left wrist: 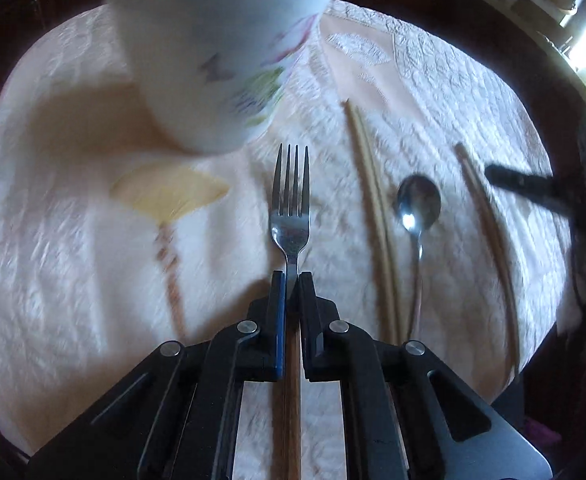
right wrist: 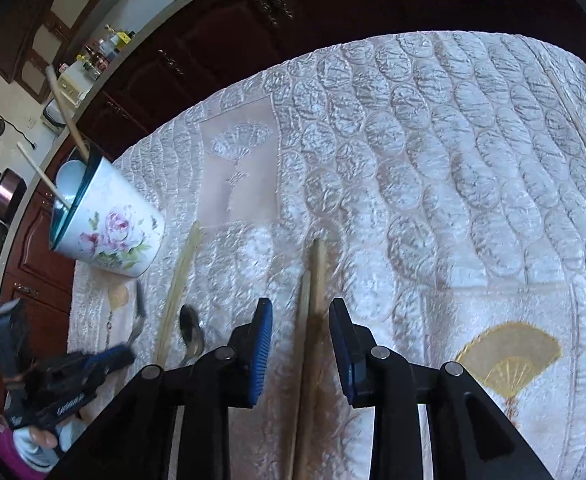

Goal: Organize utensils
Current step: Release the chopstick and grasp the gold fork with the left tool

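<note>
My left gripper (left wrist: 291, 277) is shut on a steel fork (left wrist: 291, 200) with a wooden handle, tines pointing away and held just above the cloth. Beyond its tips stands a white floral cup (left wrist: 221, 60) with a blue-green rim. The cup (right wrist: 105, 224) holds two pale sticks (right wrist: 67, 114). Right of the fork lie a pale chopstick pair (left wrist: 373, 208), a steel spoon (left wrist: 418, 202) and a darker chopstick pair (left wrist: 489, 232). My right gripper (right wrist: 301, 340) stands open over that darker pair (right wrist: 313, 304), pads clear on both sides. The left gripper (right wrist: 127, 354) and fork (right wrist: 139, 312) show blurred at lower left.
A white quilted cloth (right wrist: 433, 152) with gold fan motifs (right wrist: 509, 356) covers the table. Dark wooden cabinets (right wrist: 221, 40) run behind its far edge. A counter with bottles and pots (right wrist: 101, 52) is at upper left. A hand (right wrist: 43, 438) grips the left tool.
</note>
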`<action>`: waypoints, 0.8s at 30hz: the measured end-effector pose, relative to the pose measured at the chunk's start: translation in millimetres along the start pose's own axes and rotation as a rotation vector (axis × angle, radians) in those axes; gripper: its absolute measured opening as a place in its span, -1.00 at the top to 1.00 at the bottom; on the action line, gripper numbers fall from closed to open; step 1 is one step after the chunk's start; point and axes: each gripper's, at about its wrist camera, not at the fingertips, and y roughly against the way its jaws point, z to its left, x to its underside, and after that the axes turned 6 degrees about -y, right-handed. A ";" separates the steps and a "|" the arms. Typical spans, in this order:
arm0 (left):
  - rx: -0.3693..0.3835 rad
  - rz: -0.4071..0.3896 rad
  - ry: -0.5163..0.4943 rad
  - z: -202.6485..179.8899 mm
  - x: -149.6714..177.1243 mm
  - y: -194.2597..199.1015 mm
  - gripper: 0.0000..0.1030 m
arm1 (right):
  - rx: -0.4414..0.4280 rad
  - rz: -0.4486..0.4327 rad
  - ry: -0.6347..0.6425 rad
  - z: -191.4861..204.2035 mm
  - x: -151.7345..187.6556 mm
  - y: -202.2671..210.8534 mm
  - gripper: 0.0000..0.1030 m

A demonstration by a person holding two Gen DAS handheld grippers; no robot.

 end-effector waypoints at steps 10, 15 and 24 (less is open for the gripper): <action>-0.016 -0.042 -0.019 7.1 -1.0 13.5 0.86 | 0.196 -0.010 0.087 3.1 -18.9 -25.2 0.76; -0.029 -0.066 -0.013 18.8 -19.0 8.7 0.62 | 0.125 0.003 0.038 -2.2 -23.9 -22.1 0.75; 0.021 -0.074 -0.025 20.4 -42.0 -15.3 0.51 | 0.075 0.031 -0.003 -13.4 -28.2 -26.8 0.75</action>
